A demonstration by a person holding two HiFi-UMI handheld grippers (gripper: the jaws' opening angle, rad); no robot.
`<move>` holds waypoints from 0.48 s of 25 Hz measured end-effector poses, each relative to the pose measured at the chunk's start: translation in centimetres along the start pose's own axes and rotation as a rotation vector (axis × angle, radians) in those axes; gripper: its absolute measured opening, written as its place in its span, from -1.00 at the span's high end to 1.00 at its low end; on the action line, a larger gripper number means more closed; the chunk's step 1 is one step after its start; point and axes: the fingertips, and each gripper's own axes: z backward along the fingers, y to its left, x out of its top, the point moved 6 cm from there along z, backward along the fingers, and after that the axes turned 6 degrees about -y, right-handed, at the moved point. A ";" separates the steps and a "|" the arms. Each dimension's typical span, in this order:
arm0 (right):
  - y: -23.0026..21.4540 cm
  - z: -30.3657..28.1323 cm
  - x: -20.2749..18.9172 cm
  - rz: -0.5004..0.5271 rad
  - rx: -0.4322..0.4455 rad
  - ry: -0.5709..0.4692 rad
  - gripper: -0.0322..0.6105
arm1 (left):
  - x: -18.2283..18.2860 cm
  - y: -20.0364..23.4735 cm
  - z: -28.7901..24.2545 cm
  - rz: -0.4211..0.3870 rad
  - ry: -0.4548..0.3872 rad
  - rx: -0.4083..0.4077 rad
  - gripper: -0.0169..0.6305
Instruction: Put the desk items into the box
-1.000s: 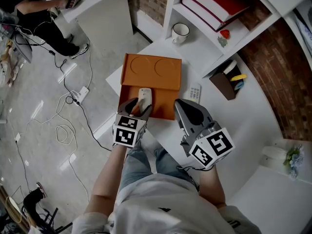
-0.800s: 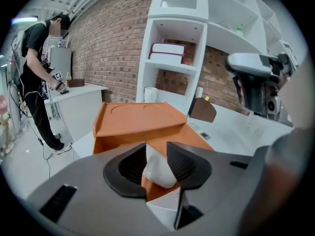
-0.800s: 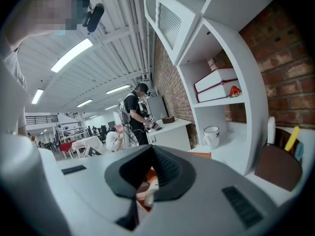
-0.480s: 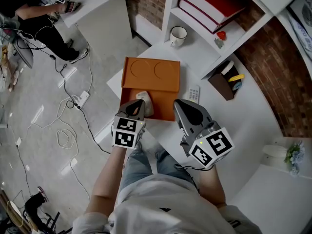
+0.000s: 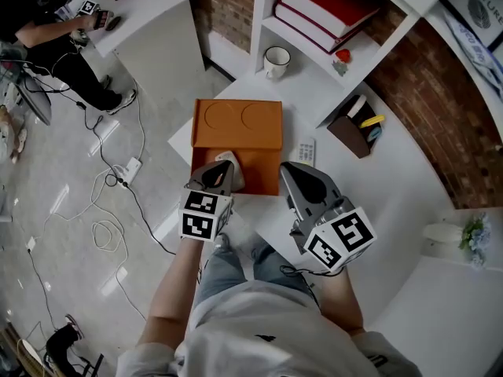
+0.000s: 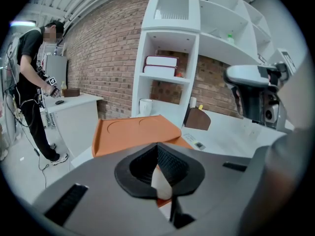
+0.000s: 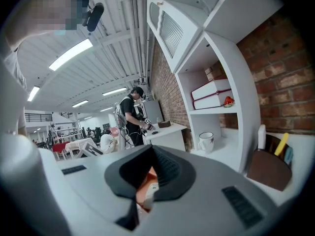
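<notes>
An orange box [image 5: 263, 175] stands open at the desk's near left corner, its lid [image 5: 236, 124] laid back. A white computer mouse [image 5: 233, 171] lies in it. My left gripper [image 5: 218, 171] hovers above the box's near edge, just short of the mouse. Its jaws have just been closing and are shut with nothing between them. In the left gripper view the mouse [image 6: 160, 183] shows below the closed jaws [image 6: 158, 159]. My right gripper [image 5: 292, 171] is shut and empty, beside the box's right front corner. Its own view [image 7: 147, 166] shows the mouse [image 7: 152, 193] and the orange box [image 7: 145, 188] beyond.
A small remote [image 5: 306, 151] lies on the desk right of the box. A brown pen holder [image 5: 352, 136] stands farther right, a white mug [image 5: 276, 60] behind the box, red books [image 5: 330, 6] on the shelf. A person stands at a far desk [image 5: 134, 6].
The left gripper let go of the mouse, lifted away from it and shut its jaws. The mouse stays in the box. The right gripper has kept still.
</notes>
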 end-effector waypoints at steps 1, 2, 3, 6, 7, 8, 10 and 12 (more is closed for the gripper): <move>0.0 0.1 0.0 -0.003 -0.006 -0.004 0.87 | 0.2 -0.1 0.0 -0.003 -0.006 -0.005 0.91; 0.1 0.2 0.1 -0.001 -0.009 -0.006 0.87 | 0.3 -0.2 0.1 -0.005 -0.012 -0.011 0.91; 0.2 0.3 0.2 0.004 -0.012 -0.006 0.87 | 0.5 -0.3 0.1 -0.006 -0.019 -0.018 0.91; 0.3 0.6 0.4 0.024 -0.019 -0.005 0.87 | 1.3 -0.6 0.4 -0.009 -0.044 -0.040 0.91; 0.4 0.7 0.4 0.024 -0.024 -0.008 0.87 | 1.6 -0.8 0.5 -0.009 -0.055 -0.048 0.91; 0.4 0.8 0.4 0.023 -0.028 -0.011 0.87 | 2.0 -0.9 0.7 -0.008 -0.068 -0.057 0.91; 0.7 0.9 0.6 0.027 -0.033 -0.015 0.87 | 2.8 -1.2 1.1 -0.004 -0.097 -0.076 0.91; 0.9 1.0 0.7 0.030 -0.037 -0.020 0.87 | 3.6 -1.5 1.6 0.002 -0.129 -0.096 0.91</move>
